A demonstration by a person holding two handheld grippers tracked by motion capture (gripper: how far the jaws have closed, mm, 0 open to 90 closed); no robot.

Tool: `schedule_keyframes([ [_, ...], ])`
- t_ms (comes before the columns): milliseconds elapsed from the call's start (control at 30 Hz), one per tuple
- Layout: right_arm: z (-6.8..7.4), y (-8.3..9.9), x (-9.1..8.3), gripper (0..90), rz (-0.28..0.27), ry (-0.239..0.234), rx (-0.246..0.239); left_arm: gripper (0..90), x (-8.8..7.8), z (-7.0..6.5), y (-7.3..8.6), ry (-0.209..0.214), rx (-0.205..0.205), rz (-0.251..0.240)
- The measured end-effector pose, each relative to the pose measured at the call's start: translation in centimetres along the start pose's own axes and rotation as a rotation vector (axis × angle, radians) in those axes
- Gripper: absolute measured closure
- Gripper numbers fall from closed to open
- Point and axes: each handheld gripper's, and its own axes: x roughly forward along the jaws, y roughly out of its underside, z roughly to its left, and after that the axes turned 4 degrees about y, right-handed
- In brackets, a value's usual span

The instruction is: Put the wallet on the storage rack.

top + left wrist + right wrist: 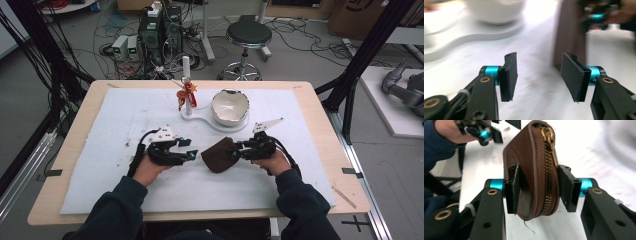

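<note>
A brown leather zip pouch [217, 155] hangs on edge just above the white mat, near the middle. My right gripper [234, 153] is shut on it from the right. In the right gripper view the pads [514, 187] press both sides of the pouch [529, 170], with the brass zipper [548, 137] facing the camera. My left gripper [192, 154] stands open and empty a short way left of the pouch. In the left gripper view its jaws [537, 72] are apart over bare mat, with the pouch [569, 37] and the right gripper [596, 17] blurred beyond.
A white cracked bowl [229, 106] sits on a flat white base [200, 121] behind the grippers. On the same base stands a white post with a red ornament [187, 94]. A white mat [120, 190] covers the wooden table [75, 130].
</note>
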Motion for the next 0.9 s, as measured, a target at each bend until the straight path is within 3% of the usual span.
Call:
schedule_keyframes([
  [100,0.3,-0.2,-1.4,63.6,-0.067,0.029,-0.01,41.5,-1.9,1.5,0.2,-0.085,-0.052,-0.044],
  [233,0.6,-0.3,-2.0,65.9,-0.088,0.06,-0.031,35.4,-4.1,3.0,0.4,-0.162,-0.095,-0.099],
  [267,0.6,-0.3,-2.1,66.1,-0.09,0.07,-0.035,33.3,-5.2,3.7,0.6,-0.202,-0.113,-0.121],
  [300,0.6,-0.3,-2.1,66.1,-0.09,0.07,-0.035,31.0,-5.2,3.7,0.6,-0.202,-0.113,-0.121],
  [333,0.8,-0.4,-2.4,66.4,-0.108,0.085,-0.04,28.6,-6.2,4.4,0.7,-0.242,-0.134,-0.145],
  [467,1.1,-1.1,-3.2,66.6,-0.161,0.109,-0.064,23.4,-7.1,5.2,1.1,-0.285,-0.149,-0.164],
  [567,1.5,-2.1,-4.4,66.6,-0.209,0.16,-0.104,23.2,-7.5,5.6,1.3,-0.296,-0.157,-0.17],
  [633,1.5,-2.4,-4.7,66.6,-0.216,0.168,-0.108,23.2,-7.5,5.7,1.3,-0.3,-0.154,-0.172],
  [700,1.1,-3.4,-5.4,66.5,-0.254,0.193,-0.121,23.2,-7.5,5.7,1.3,-0.305,-0.144,-0.171],
  [800,0.8,-4.0,-5.7,66.5,-0.267,0.21,-0.126,23.2,-7.6,5.8,1.3,-0.308,-0.14,-0.173],
  [900,-0.1,-5.8,-6.0,66.5,-0.291,0.262,-0.143,23.2,-8.0,6.1,1.4,-0.315,-0.147,-0.182],
])
